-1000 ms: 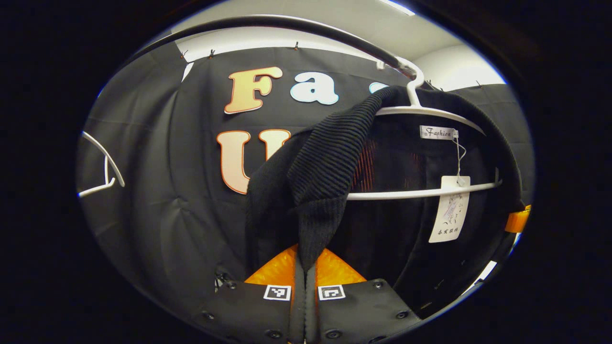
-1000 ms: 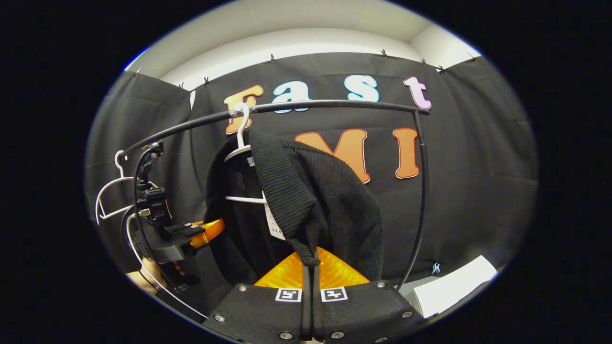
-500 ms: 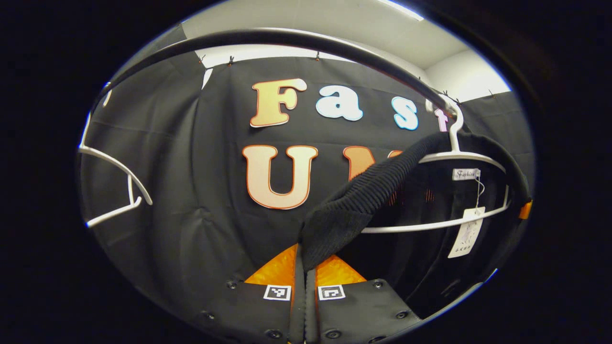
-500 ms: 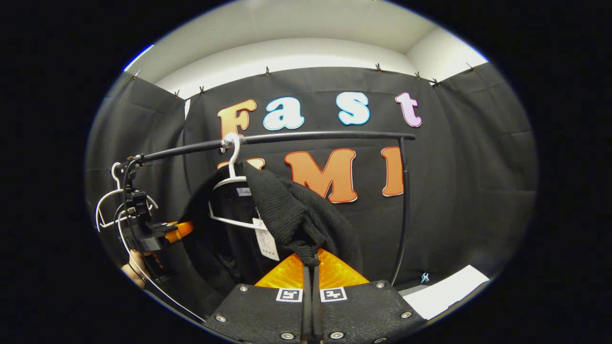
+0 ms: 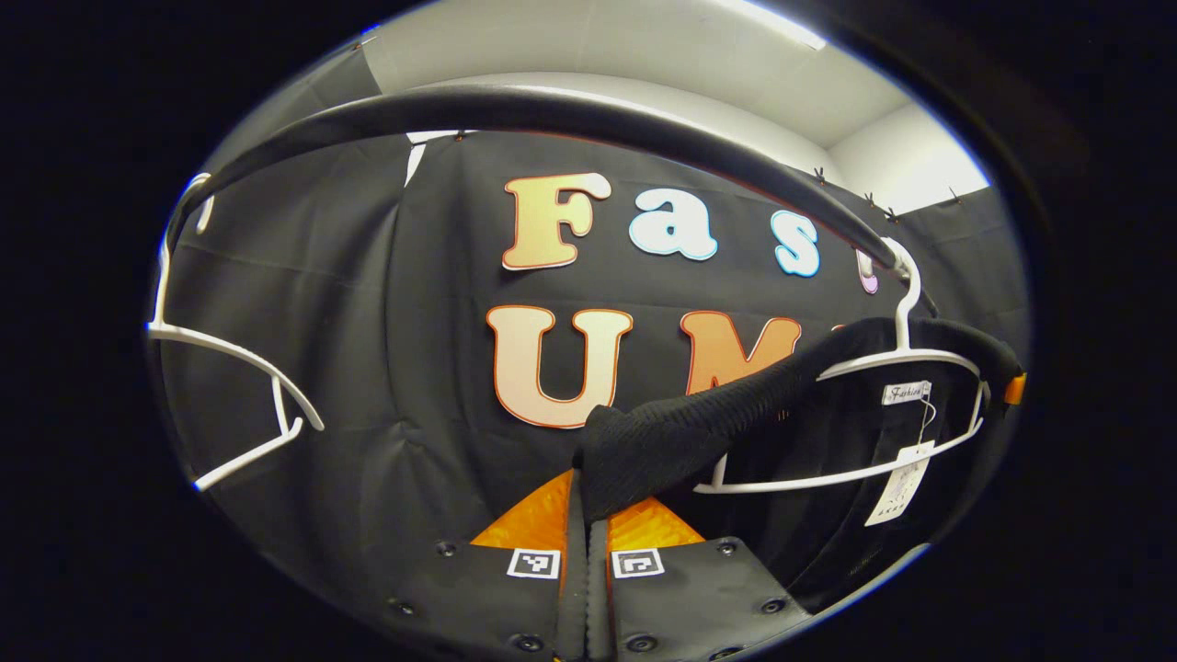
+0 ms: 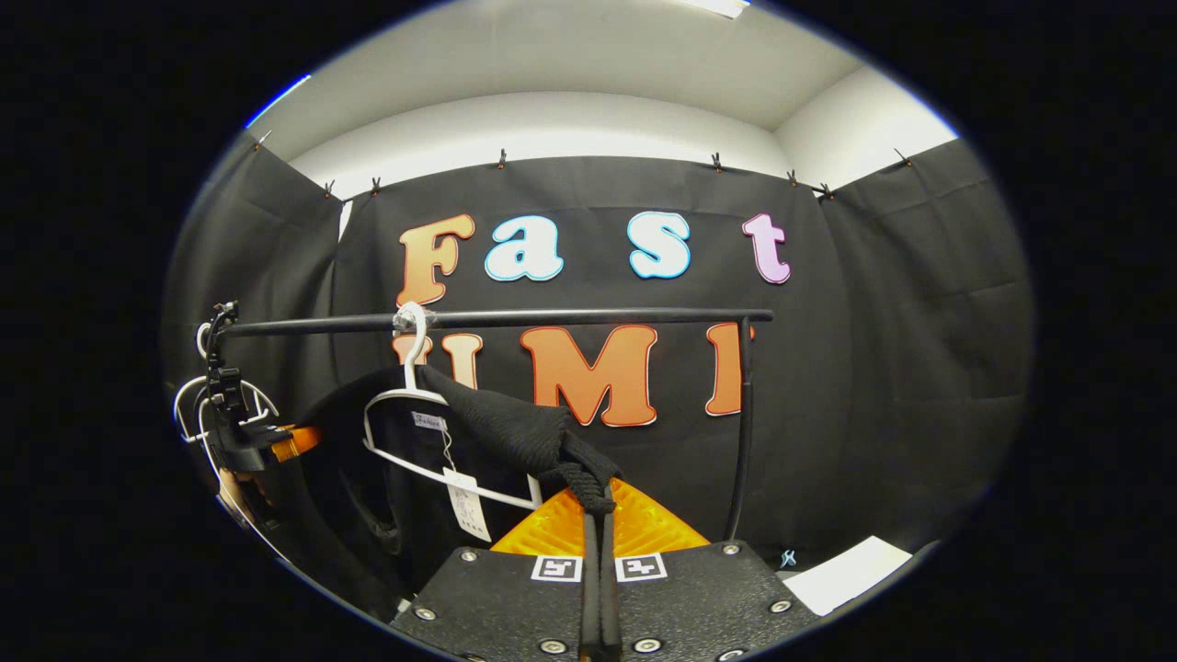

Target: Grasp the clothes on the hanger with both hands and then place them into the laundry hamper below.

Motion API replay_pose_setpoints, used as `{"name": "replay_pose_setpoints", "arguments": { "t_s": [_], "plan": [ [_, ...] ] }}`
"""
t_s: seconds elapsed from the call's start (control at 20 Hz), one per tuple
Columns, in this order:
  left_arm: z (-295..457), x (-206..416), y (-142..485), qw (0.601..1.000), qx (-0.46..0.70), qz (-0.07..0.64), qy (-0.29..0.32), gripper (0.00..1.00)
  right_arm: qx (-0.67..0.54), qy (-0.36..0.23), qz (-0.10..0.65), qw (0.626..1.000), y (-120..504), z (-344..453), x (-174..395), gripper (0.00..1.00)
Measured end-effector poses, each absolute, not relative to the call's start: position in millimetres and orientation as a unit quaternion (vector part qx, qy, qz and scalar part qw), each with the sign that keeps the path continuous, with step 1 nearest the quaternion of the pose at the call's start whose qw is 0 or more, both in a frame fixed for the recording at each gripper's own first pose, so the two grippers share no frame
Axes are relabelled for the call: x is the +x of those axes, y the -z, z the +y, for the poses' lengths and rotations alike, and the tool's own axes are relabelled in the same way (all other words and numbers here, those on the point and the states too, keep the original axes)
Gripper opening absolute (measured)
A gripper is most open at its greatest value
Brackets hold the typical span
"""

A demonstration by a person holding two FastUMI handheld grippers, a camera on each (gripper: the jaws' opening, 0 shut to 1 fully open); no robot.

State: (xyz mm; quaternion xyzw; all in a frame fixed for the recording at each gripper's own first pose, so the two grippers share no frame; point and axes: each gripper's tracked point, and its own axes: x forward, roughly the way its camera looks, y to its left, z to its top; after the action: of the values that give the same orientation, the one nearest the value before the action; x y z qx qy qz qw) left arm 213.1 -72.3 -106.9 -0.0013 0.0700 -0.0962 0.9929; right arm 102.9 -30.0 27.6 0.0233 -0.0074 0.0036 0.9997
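A black knit garment (image 5: 699,432) hangs on a white hanger (image 5: 906,354) at the right of the left gripper view. One side of it is pulled off the hanger's shoulder and stretches taut down to my left gripper (image 5: 586,510), which is shut on the fabric. In the right gripper view the other side of the garment (image 6: 515,428) runs from the hanger (image 6: 405,395) to my right gripper (image 6: 598,506), shut on a bunched edge. The left gripper (image 6: 262,441) appears far left there. The lower part of the garment hangs in shadow.
The hanger hooks over a black rail (image 6: 552,319) with an upright post (image 6: 740,432) at its right end. An empty white hanger (image 5: 234,354) hangs further left on the rail (image 5: 515,106). A paper tag (image 5: 899,483) dangles from the collar. A white sheet (image 6: 841,575) lies low right.
Both grippers have drawn back and apart from the hanger, still shut on the fabric. The garment's two sides went from drooping to stretched taut, and the hanger looks smaller and farther.
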Motion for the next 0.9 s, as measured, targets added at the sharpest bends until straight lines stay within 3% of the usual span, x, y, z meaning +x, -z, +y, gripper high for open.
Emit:
{"name": "replay_pose_setpoints", "arguments": {
  "t_s": [0.3,0.35,0.4,0.5,0.55,0.6,0.75,0.8,0.85,0.9],
  "plan": [
    [-68.3,229.8,92.9,0.994,0.000,0.060,0.094,0.10,0.026,0.008,-0.024,0.999,-47.7,-50.6,116.9,0.00],
    [-67.0,232.1,90.9,0.994,0.004,0.056,0.094,0.10,0.023,0.010,-0.023,0.999,-48.4,-54.4,120.2,0.07],
    [-65.2,234.5,88.2,0.994,0.010,0.052,0.093,0.07,0.022,0.008,-0.021,0.999,-47.8,-56.5,124.1,0.00],
    [-63.9,236.0,85.6,0.994,0.022,0.049,0.091,0.07,0.026,0.003,-0.017,1.000,-45.6,-60.5,132.0,0.00],
    [-64.1,235.4,86.5,0.994,0.021,0.052,0.091,0.07,0.023,0.004,-0.014,1.000,-44.7,-65.4,135.9,0.06],
    [-67.2,235.4,86.7,0.994,0.017,0.053,0.093,0.07,0.020,0.007,-0.013,1.000,-44.8,-71.5,139.7,0.00],
    [-69.1,243.2,90.2,0.993,0.022,0.054,0.099,0.07,0.020,0.006,-0.009,1.000,-45.6,-83.6,153.7,0.00],
    [-68.7,245.9,91.5,0.993,0.023,0.056,0.099,0.07,0.023,0.000,-0.005,1.000,-43.4,-83.7,160.7,0.06],
    [-69.6,245.6,93.3,0.993,0.021,0.058,0.099,0.07,0.026,-0.006,-0.002,1.000,-39.9,-83.7,166.9,0.06],
    [-68.8,246.1,93.7,0.993,0.019,0.059,0.098,0.07,0.029,-0.014,0.004,0.999,-34.2,-84.4,172.0,0.00]
  ]
}}
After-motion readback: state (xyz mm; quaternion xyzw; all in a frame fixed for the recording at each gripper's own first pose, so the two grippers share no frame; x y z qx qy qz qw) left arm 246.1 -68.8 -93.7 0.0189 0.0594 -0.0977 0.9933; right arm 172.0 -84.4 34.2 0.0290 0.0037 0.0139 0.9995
